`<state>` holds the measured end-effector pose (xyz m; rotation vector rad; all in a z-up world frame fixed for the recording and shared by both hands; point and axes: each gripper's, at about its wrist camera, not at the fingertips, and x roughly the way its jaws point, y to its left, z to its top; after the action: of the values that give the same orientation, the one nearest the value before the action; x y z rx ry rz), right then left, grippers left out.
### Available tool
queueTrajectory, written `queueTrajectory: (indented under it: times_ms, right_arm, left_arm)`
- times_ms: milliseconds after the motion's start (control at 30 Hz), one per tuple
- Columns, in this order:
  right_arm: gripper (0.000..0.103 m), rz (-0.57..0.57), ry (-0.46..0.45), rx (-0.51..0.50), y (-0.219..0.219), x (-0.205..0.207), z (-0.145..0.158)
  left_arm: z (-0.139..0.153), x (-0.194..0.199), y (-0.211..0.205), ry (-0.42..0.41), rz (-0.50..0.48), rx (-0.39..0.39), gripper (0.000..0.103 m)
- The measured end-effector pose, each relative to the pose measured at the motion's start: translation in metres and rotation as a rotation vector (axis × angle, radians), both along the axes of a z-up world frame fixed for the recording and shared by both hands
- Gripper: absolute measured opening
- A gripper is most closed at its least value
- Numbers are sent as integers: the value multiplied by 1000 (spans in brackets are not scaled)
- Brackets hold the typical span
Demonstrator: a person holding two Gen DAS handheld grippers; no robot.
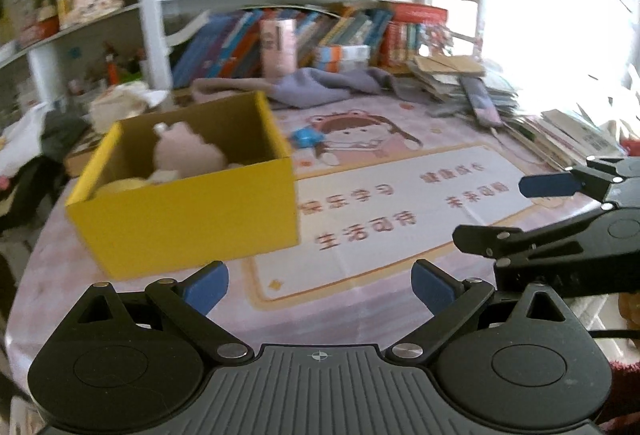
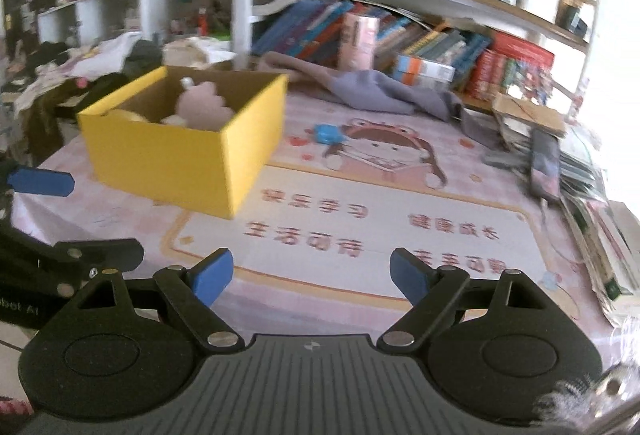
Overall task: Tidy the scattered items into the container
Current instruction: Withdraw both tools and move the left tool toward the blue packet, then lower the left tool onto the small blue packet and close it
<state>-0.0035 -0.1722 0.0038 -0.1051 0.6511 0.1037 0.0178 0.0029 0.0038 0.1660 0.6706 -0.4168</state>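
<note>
Right wrist view shows both tongs wide and empty, the small blue toy lying on the bench just beside the yellow box, probably light and rigid, best pinched across its middle.

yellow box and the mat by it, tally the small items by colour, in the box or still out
pink plush in the yellow box: 1
pale yellow items in the box: 1
blue item out on the mat: 1
total: 3
</note>
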Motion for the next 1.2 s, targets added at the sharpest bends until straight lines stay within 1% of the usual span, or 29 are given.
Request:
queueTrajectory:
  times_ms: [233,433,633,867,1067,1200]
  right_arm:
    - [85,-69,25,27,-42,17,-8]
    - [85,-78,49,44,-74,47,-13]
    - [85,-53,52,47,-110,87,-14]
    - [85,-49,74,78,-159,134,-20]
    - [85,-10,80,91,-186,168,-24]
    - [85,16,82,103,-197,187,-27]
  left_arm:
    - [-9,23,-46,25,-88,36,99]
    - [-13,50,-79,48,-93,53,99]
    - [-17,87,-116,67,-51,56,99]
    - [-21,124,-156,61,12,83,99]
    - [-26,153,-172,69,100,84,99]
    - [-32,172,-180,79,140,114,99]
